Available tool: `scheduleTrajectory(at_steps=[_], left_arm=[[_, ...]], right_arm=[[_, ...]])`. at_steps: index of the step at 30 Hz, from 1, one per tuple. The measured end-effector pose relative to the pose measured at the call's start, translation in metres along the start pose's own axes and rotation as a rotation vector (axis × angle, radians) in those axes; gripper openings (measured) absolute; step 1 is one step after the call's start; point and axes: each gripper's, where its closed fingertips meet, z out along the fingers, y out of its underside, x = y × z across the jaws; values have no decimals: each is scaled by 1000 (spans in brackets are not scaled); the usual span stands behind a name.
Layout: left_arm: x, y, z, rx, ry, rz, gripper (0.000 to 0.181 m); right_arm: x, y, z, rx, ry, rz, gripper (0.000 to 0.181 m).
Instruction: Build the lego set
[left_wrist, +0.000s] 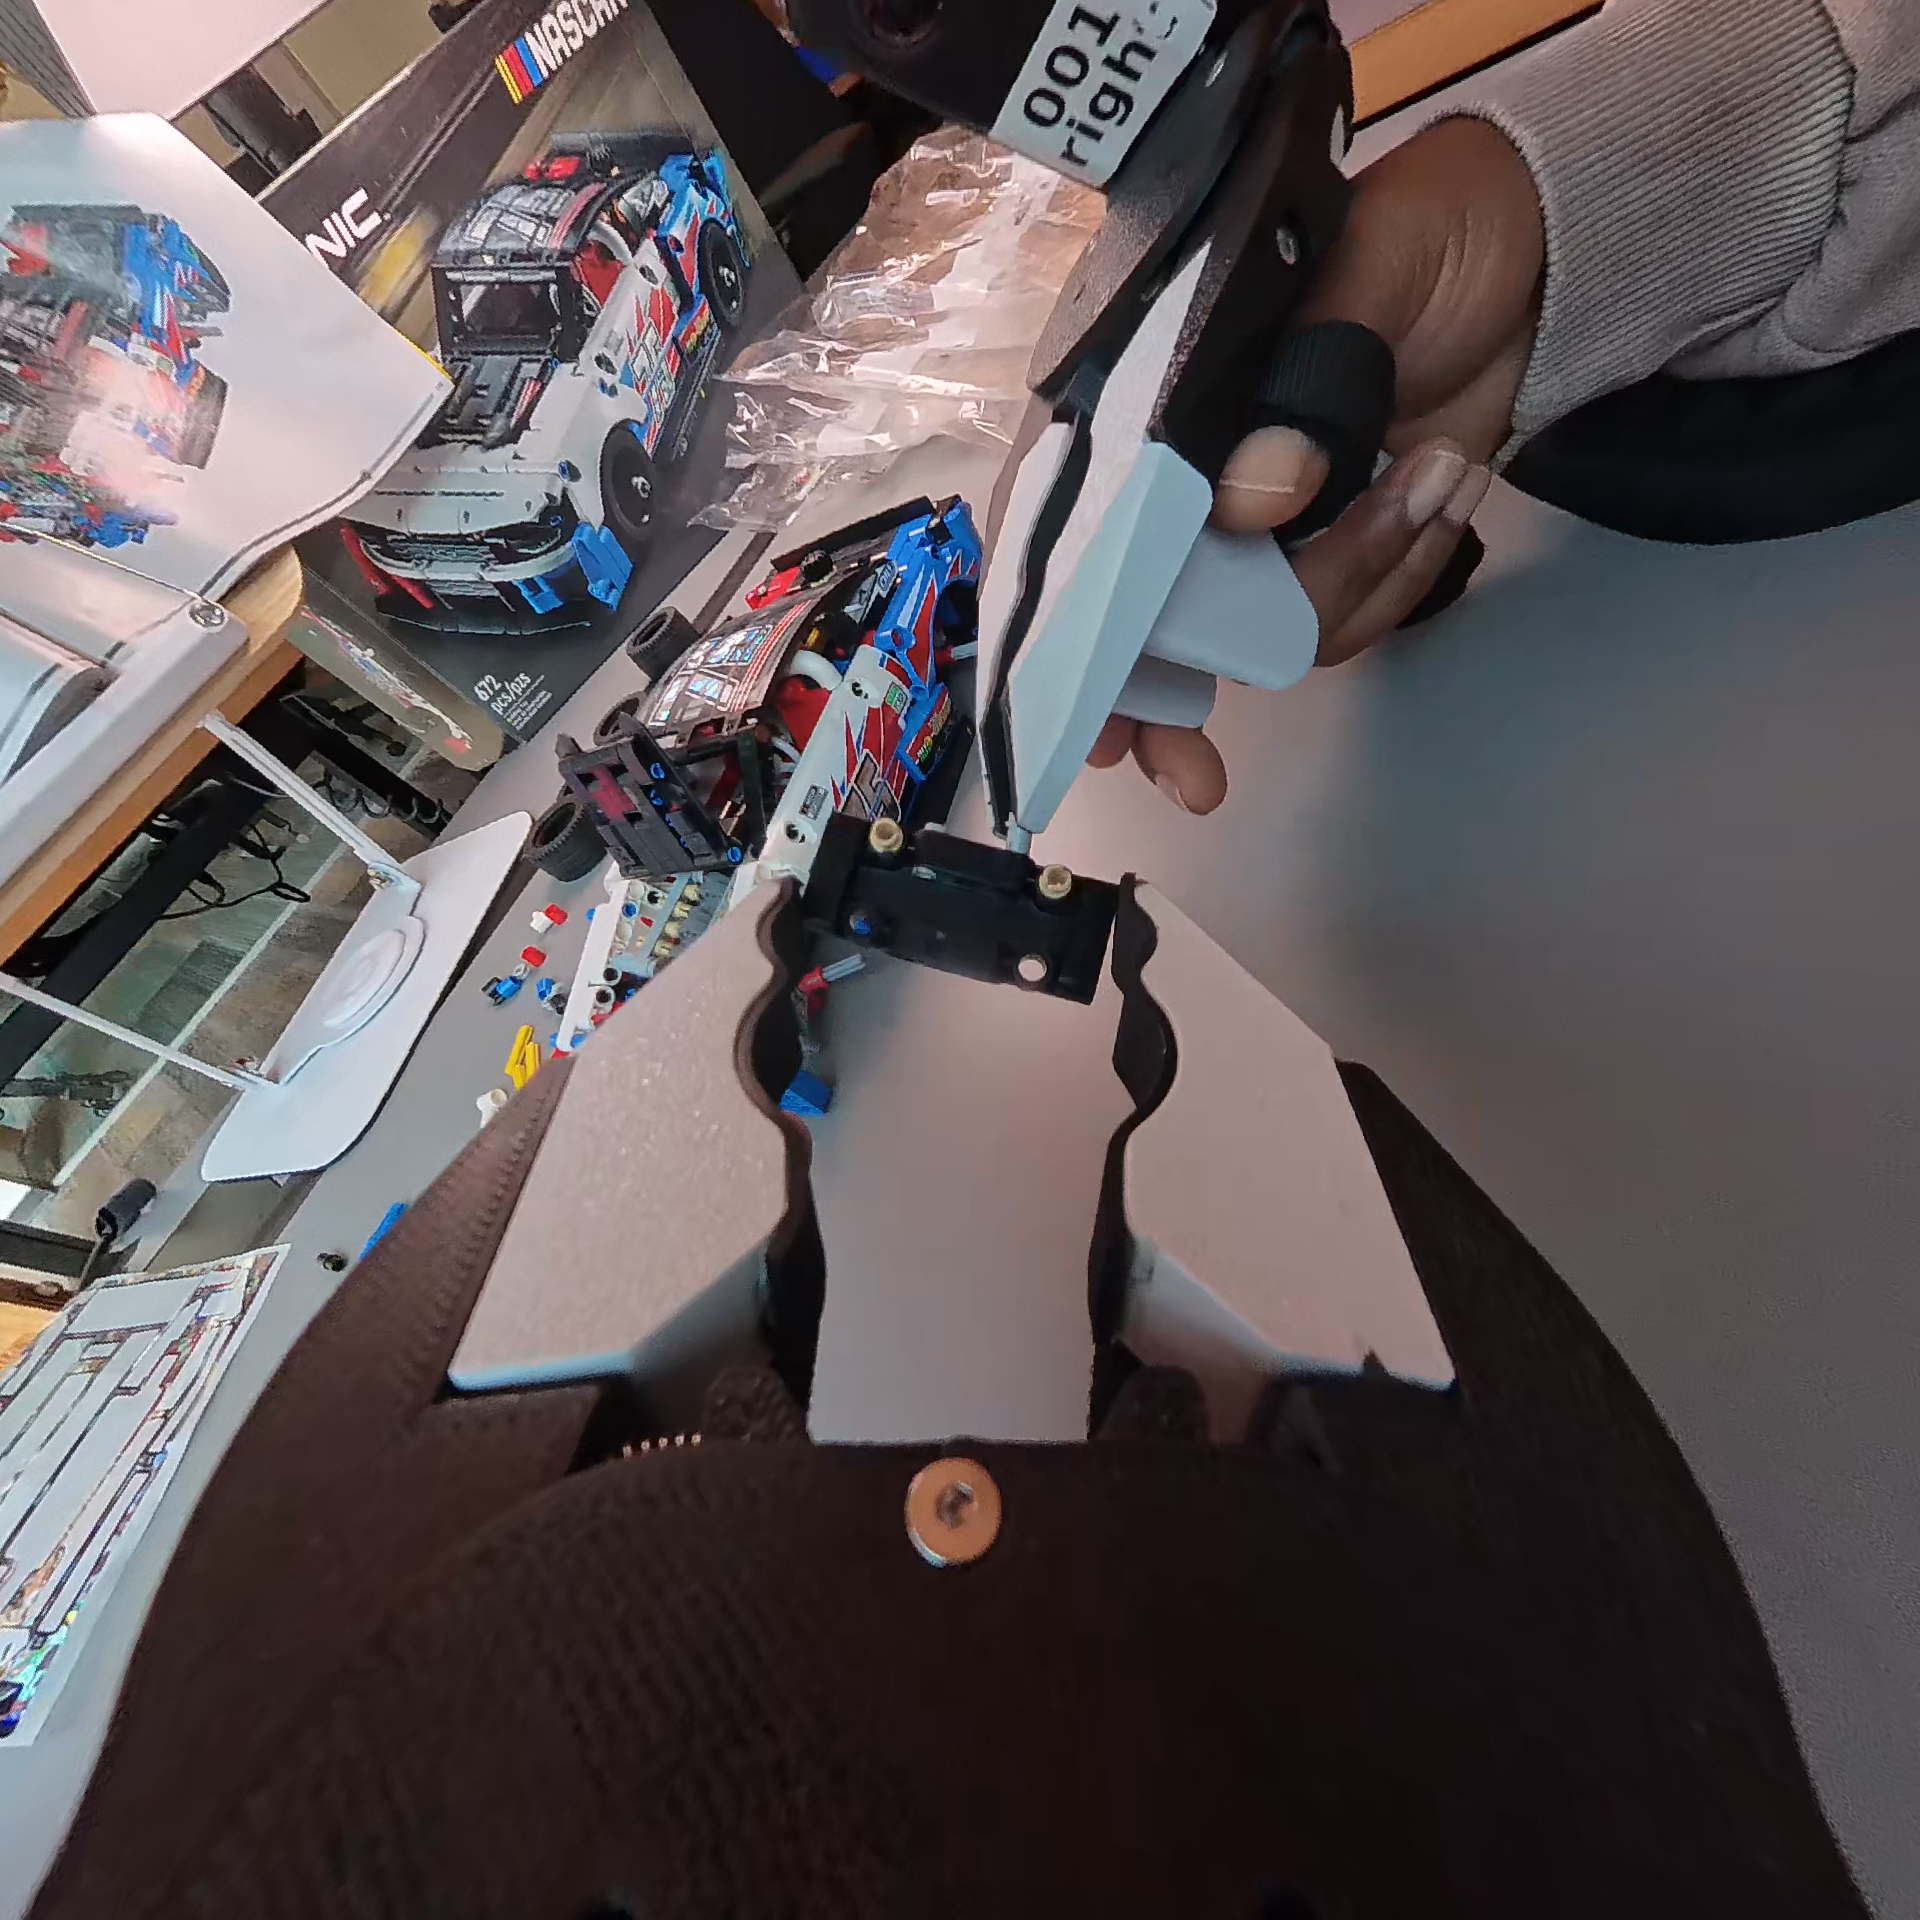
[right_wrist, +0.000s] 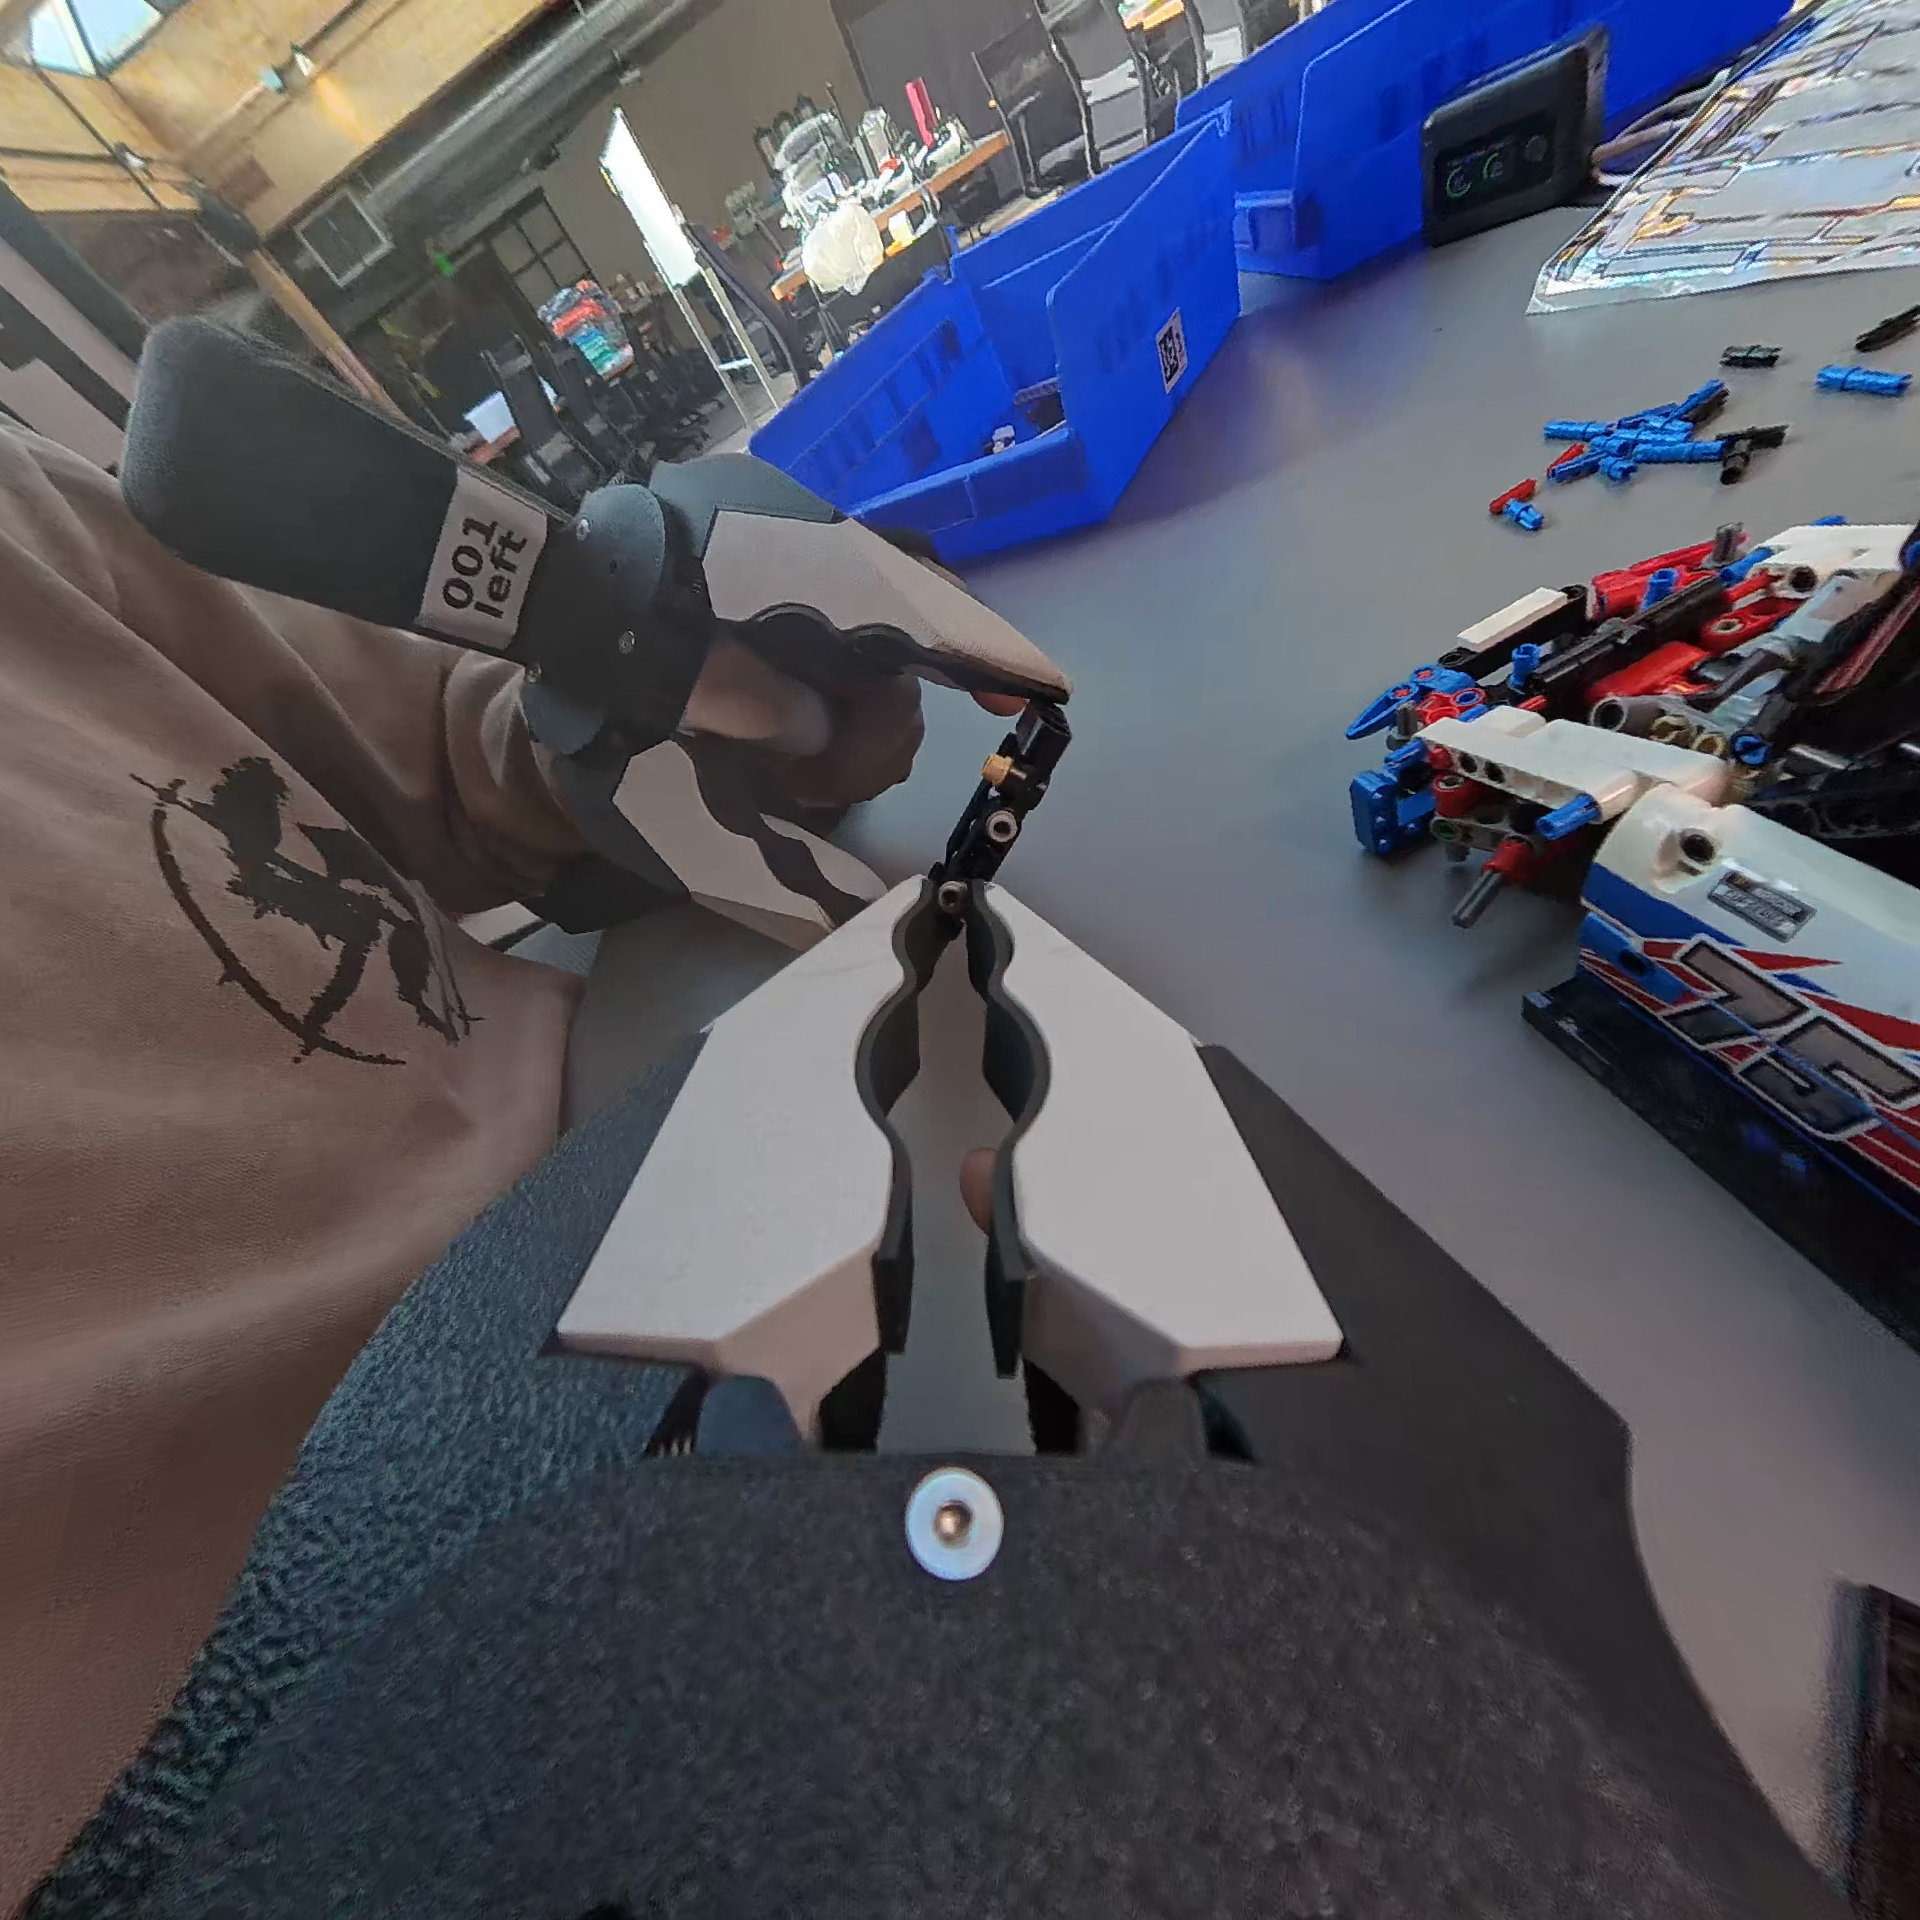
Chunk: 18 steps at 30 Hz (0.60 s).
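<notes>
Black lego assembly (left_wrist: 961, 914) held between both grippers, centre frame.
Left gripper (left_wrist: 951, 914) clamps its ends; right gripper (right_wrist: 951, 902) pinches a small grey pin at its edge; tan pins stud the holed black beam.

the half-built car (left_wrist: 831, 707) lies on the table (left_wrist: 1558, 1039), before the box (left_wrist: 540, 416), loose pieces (left_wrist: 540, 966) beside it.
</notes>
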Motion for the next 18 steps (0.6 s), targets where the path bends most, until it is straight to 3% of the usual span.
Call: scheduleTrajectory(at_steps=[1, 6, 18], left_arm=[[0, -2, -1, 15, -5, 12, 58], [-4, -12, -6, 74, -46, 9, 57], [-24, -38, -22, 240, -87, -200, 57]], right_arm=[[-2, -2, -1, 10, -19, 29, 2], [-8, -11, -2, 79, -75, 110, 1], [-20, -42, -3, 339, -265, 417, 0]])
